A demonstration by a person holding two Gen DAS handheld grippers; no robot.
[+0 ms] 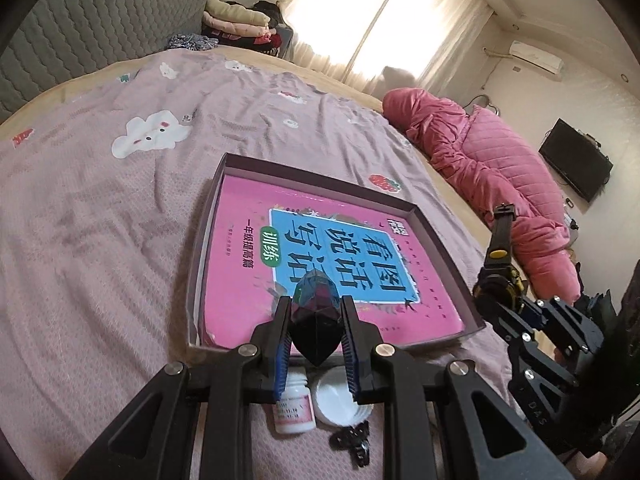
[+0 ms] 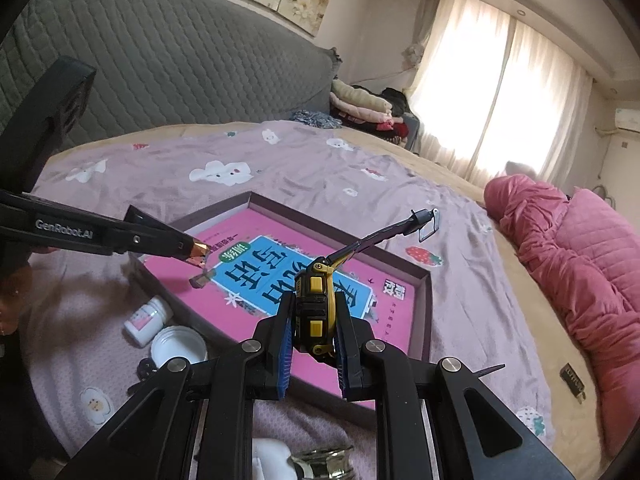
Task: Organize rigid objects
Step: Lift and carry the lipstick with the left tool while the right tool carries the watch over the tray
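Note:
A shallow dark purple box [image 1: 320, 185] lies on the bed with a pink and blue book [image 1: 244, 280] flat inside it. My left gripper [image 1: 316, 300] is shut on a dark faceted, gem-shaped object [image 1: 316, 334] and hovers over the near edge of the box. In the right wrist view that left gripper [image 2: 196, 250] comes in from the left, the object [image 2: 199, 255] glinting copper above the book [image 2: 360, 320]. My right gripper [image 2: 316, 306] is shut on a black and yellow wristwatch [image 2: 314, 304], its strap sticking up over the box [image 2: 424, 280].
A white pill bottle [image 2: 146, 316], a white lid [image 2: 178, 346] and a black clip [image 2: 146, 370] lie on the lilac sheet by the box's near-left corner. A small padlock [image 2: 574, 384] lies at right beside a pink quilt [image 2: 580, 260]. A shiny metal item [image 2: 324, 464] sits below.

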